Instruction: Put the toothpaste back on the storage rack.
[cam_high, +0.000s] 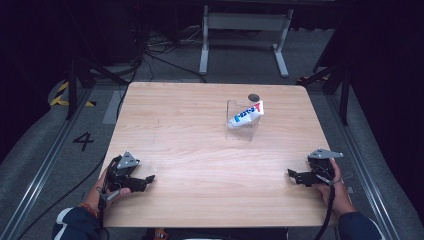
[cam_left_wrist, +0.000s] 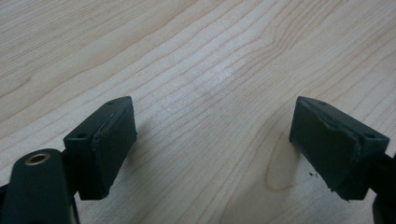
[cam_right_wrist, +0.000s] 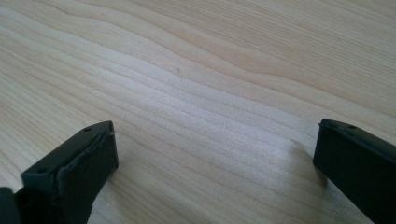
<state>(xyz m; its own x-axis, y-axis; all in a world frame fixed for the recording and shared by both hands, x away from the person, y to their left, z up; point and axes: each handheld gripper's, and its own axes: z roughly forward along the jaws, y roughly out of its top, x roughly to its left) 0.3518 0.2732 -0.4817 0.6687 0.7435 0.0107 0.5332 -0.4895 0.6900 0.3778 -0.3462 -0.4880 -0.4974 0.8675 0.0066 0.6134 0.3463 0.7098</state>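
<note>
Counter (cam_high: 200, 150) is pale wood and mostly bare. Left claw (cam_high: 142, 182) sits low at the near left corner in the person's left hand (cam_high: 107, 187), jaws spread wide with just wood grain between them. Right claw (cam_high: 295, 176) is same deal at the near right, held by the right hand (cam_high: 337, 192), jaws wide apart too. Toward the far right there's a clear plastic stand (cam_high: 242, 125) with a white, blue and red tube (cam_high: 246, 115) lying tilted in it, well apart from both claws.

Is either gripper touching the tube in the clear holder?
Apart. The high view shows the left gripper and right gripper near the table's front edge, with bare wood between them and the tube in the clear holder.
</note>
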